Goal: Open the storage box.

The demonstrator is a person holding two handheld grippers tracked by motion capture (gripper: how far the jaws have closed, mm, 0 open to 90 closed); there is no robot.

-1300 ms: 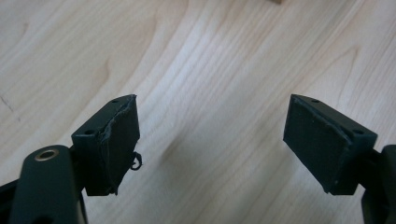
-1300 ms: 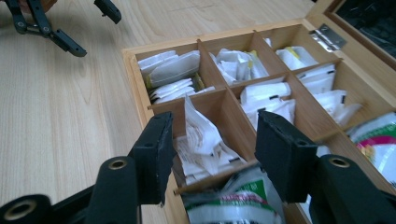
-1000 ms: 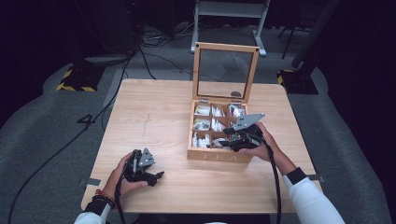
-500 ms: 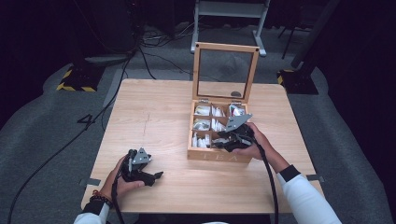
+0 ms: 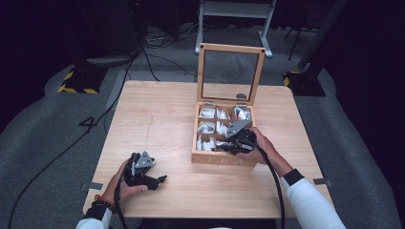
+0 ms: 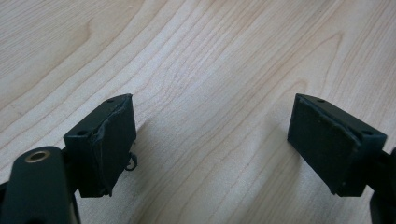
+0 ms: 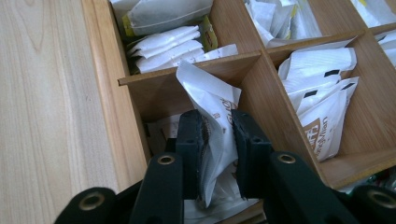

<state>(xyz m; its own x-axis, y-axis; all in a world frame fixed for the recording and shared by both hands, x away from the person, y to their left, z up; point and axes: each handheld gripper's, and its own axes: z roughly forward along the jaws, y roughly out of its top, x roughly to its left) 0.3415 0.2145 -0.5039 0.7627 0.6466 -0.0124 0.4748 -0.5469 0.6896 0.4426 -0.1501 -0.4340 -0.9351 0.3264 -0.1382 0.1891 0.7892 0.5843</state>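
1. The right tongs (image 7: 217,135) are clamped on a white tea bag sachet (image 7: 212,100); their jaws have just been closing, and the pads now pinch the paper from both sides.
2. The sachet stands tilted in a near compartment of the wooden tea box (image 7: 116,100), its top leaning against the divider (image 7: 187,70).
3. In the high view the right tongs (image 5: 229,145) reach into the front row of the tea box (image 5: 224,160), whose glass-paned lid (image 5: 231,71) stands upright.
4. More white sachets (image 7: 322,93) fill the neighbouring compartments.
5. The left tongs (image 6: 212,144) are parted wide with nothing between the pads, just above the bare tabletop (image 6: 210,56).
6. In the high view the left tongs (image 5: 160,180) lie in the person's left hand (image 5: 125,183) near the front left of the tabletop (image 5: 157,114), well apart from the box.
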